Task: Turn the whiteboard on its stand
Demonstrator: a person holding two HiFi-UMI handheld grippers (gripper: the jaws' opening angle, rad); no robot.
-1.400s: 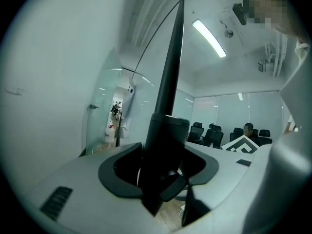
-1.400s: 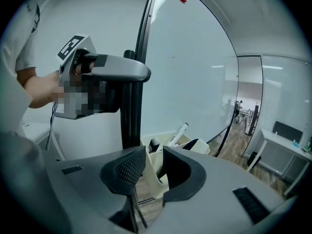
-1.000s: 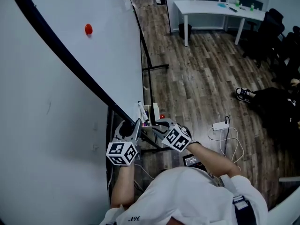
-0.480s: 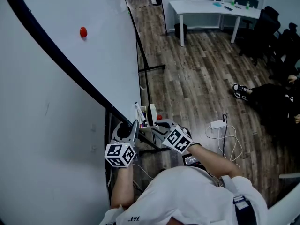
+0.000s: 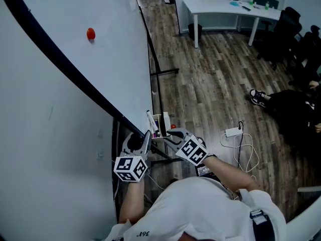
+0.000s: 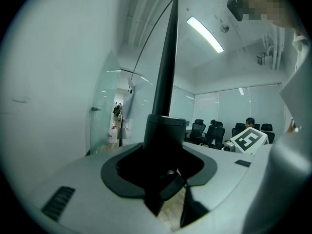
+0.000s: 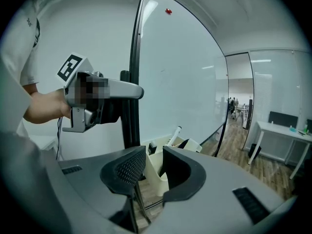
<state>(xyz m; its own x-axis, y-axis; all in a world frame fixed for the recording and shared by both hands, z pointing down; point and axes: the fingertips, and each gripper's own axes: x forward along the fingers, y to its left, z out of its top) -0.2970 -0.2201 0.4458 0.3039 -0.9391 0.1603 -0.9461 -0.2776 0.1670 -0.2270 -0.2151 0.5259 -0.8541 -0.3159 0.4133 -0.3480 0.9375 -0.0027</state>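
Note:
The whiteboard [image 5: 75,14] fills the left of the head view, its black frame edge [image 5: 65,64] running diagonally down to the lower corner. My left gripper [image 5: 146,135] is shut on that black frame; in the left gripper view the frame post [image 6: 165,67] rises from between the jaws [image 6: 163,167]. My right gripper [image 5: 161,134] sits just right of it, open. In the right gripper view its jaws [image 7: 153,167] stand apart with only the beige pen tray [image 7: 168,155] behind them. The left gripper [image 7: 139,91] shows there against the frame [image 7: 132,43].
A red magnet [image 5: 90,33] sticks to the board. The pen tray [image 5: 164,120] holds a marker [image 5: 150,119]. The black stand's foot [image 5: 165,73] crosses the wooden floor. A cable and adapter [image 5: 234,133] lie to the right, near someone's shoe [image 5: 260,100]. A white table [image 5: 225,8] and chairs [image 5: 296,29] stand behind.
My right gripper has risen slightly beside the pen tray. The left gripper keeps its hold on the frame and has not moved.

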